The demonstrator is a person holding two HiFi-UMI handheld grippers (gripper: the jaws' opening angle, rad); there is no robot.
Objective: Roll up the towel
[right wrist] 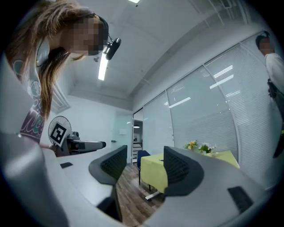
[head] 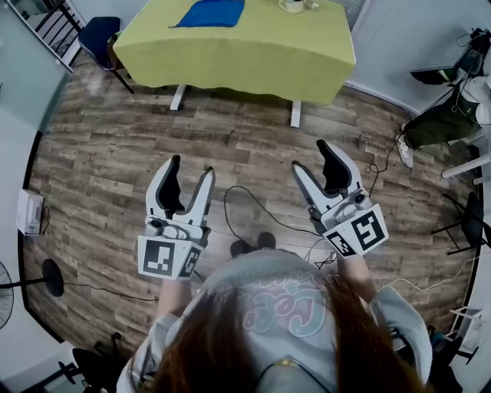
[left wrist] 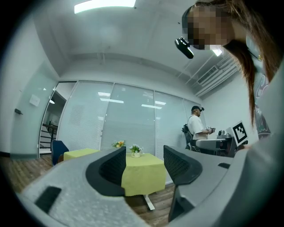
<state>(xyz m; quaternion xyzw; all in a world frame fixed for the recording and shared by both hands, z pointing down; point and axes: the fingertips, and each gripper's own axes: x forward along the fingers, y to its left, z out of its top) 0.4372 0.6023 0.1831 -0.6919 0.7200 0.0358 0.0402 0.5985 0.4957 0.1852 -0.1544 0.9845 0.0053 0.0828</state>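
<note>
The blue towel (head: pixel 209 13) lies flat on a table under a yellow-green cloth (head: pixel 253 54) at the far end of the room, well away from both grippers. I hold the grippers out over the wooden floor in front of my body. My left gripper (head: pixel 191 167) is open with nothing between its jaws. The right gripper (head: pixel 311 156) is open and empty too. In the left gripper view the gripper (left wrist: pixel 145 153) frames the table (left wrist: pixel 142 175) between its jaws. The right gripper view shows its gripper (right wrist: pixel 145 153) beside the table (right wrist: pixel 155 173). In both gripper views the towel is out of sight.
A blue chair (head: pixel 98 34) stands at the table's left end and a small flower pot (head: pixel 294 5) sits on it. Cables (head: pixel 253 215) run over the floor near my feet. Another person (left wrist: pixel 196 128) stands by equipment at the right. A fan (head: pixel 4 295) stands at the left wall.
</note>
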